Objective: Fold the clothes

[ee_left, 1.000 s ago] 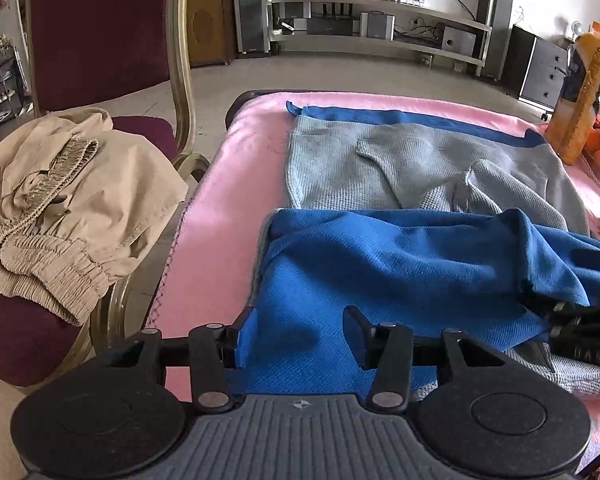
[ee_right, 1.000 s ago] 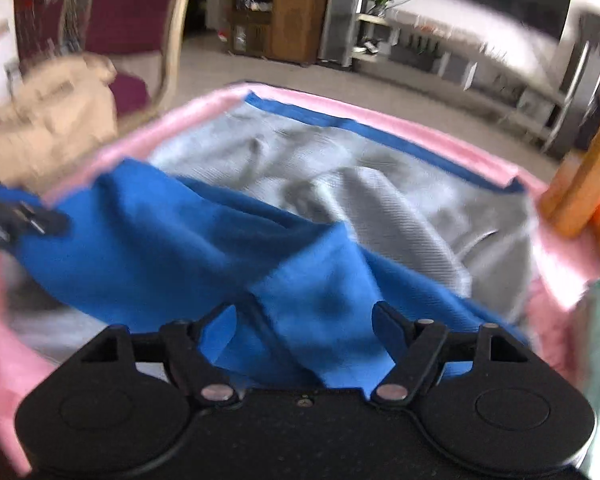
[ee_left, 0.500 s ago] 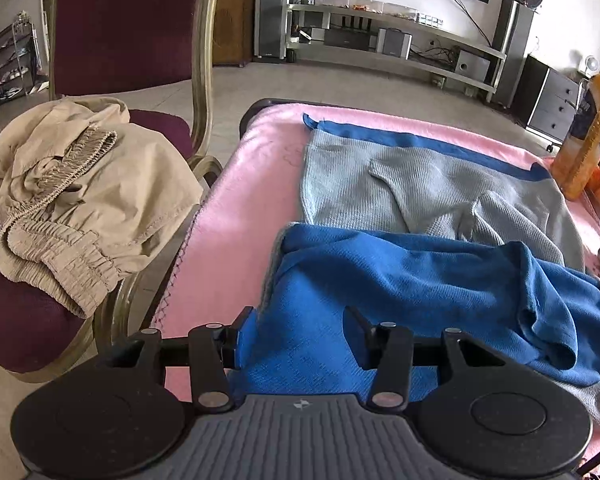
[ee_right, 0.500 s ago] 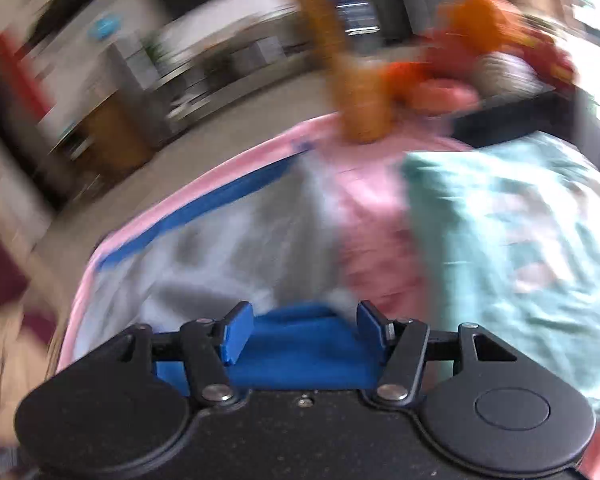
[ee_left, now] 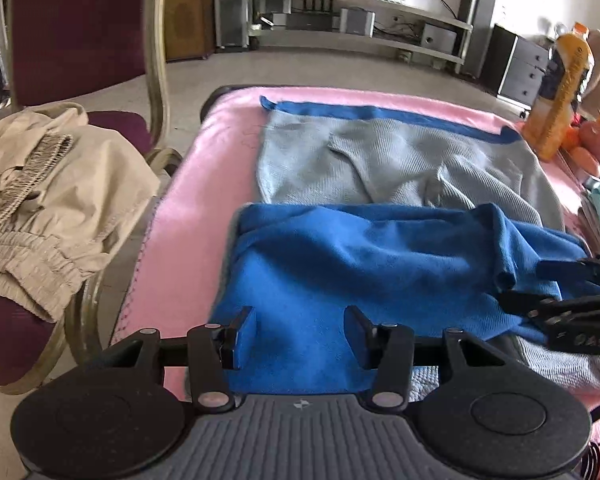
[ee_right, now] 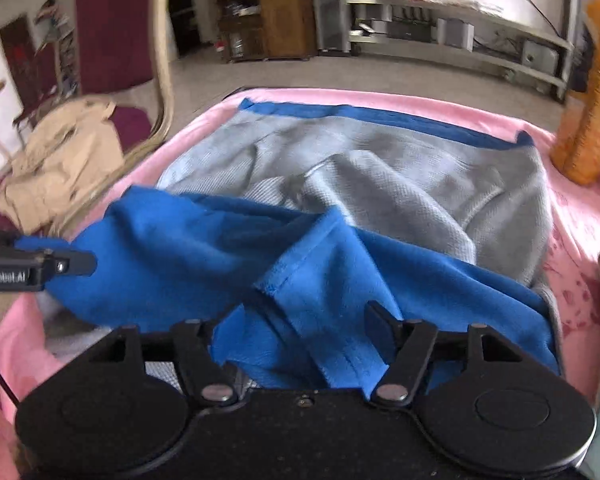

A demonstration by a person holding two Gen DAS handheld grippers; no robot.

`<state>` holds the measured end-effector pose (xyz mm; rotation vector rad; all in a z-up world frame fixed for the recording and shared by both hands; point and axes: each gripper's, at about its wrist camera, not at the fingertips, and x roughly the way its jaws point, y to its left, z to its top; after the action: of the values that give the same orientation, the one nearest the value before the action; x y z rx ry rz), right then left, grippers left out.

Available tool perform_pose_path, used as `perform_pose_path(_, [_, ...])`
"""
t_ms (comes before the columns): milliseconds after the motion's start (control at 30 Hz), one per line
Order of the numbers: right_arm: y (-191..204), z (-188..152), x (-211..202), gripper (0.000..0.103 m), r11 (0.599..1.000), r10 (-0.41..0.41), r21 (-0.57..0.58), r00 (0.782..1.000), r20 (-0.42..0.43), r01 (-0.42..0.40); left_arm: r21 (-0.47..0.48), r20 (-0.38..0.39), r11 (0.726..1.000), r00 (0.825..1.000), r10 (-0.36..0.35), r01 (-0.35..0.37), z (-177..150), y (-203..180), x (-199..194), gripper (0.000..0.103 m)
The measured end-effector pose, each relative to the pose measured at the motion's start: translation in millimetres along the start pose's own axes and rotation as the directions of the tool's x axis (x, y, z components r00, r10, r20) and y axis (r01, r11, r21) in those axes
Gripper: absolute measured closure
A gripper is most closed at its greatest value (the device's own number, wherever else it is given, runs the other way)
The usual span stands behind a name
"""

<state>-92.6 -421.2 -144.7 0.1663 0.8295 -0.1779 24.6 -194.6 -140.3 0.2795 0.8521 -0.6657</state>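
My left gripper hangs spread over the near-left corner of the garment, blue face folded over grey lining, which lies across the pink cover from near edge to far edge. My right gripper is also spread, with a loose blue flap bunched between the fingers, unpinched. Judgement: flatten that ridge, then pinch both near corners evenly before the next fold. Left of the table, beige trousers lie on a maroon chair. An orange bottle stands at the far-right corner; shelving lines the rear wall.
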Motion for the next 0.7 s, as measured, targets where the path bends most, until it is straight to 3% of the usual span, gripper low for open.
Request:
perform_pose_path(133, [18.4, -6.5, 15.5, 0.038, 0.991, -0.051, -0.120, 0.999, -0.001, 0.051, -0.001, -0.009, 1.000, 1.000, -0.003, 0.003, -0.6, -1.0, 1.6, 0.055])
perform_pose_path(233, [15.8, -3.9, 18.4, 0.040, 0.993, -0.066, -0.093, 0.997, 0.036, 0.069, -0.003, -0.010, 1.000, 1.000, -0.004, 0.004, -0.5, -1.0, 1.7, 0.055])
perform_pose_path(367, [-4.1, 3.8, 12.2, 0.086, 0.992, -0.126, 0.034, 0.988, 0.085, 0.124, -0.003, -0.007, 1.000, 1.000, -0.002, 0.002, -0.4, -1.2, 1.2, 0.055])
perform_pose_path(433, [-18.4, 7.0, 3.3, 0.089, 0.983, -0.162, 0.109, 0.981, 0.106, 0.150, -0.004, -0.004, 1.000, 1.000, -0.003, 0.003, 0.0, -1.4, 0.4, 0.055])
perform_pose_path(500, [-38.1, 10.0, -7.1, 0.091, 0.968, -0.152, 0.220, 0.982, 0.113, 0.124, 0.003, 0.004, 1.000, 1.000, -0.001, 0.001, 0.5, -1.5, -1.1, 0.055])
perform_pose_path(567, [-66.3, 10.4, -19.8, 0.092, 0.920, -0.084, 0.390, 0.989, 0.124, 0.029, 0.011, 0.017, 1.000, 1.000, 0.004, -0.004, 1.5, -0.8, -3.3, 0.055])
perform_pose_path(600, [-82.9, 7.3, -25.1, 0.093, 0.874, -0.033, 0.485, 0.989, 0.143, -0.041, 0.012, 0.027, 1.000, 1.000, 0.005, -0.006, 2.5, 0.4, -5.2, 0.055])
perform_pose_path(633, [-99.4, 4.2, -30.4, 0.095, 0.812, 0.016, 0.573, 0.986, 0.166, -0.110, 0.010, 0.038, 1.000, 0.999, 0.002, -0.003, 3.8, 2.2, -7.4, 0.055])
perform_pose_path(700, [-132.6, -1.9, -41.0, 0.096, 0.650, 0.105, 0.721, 0.968, 0.228, -0.240, -0.004, 0.062, 1.000, 0.998, -0.012, 0.012, 6.8, 7.5, -11.8, 0.055])
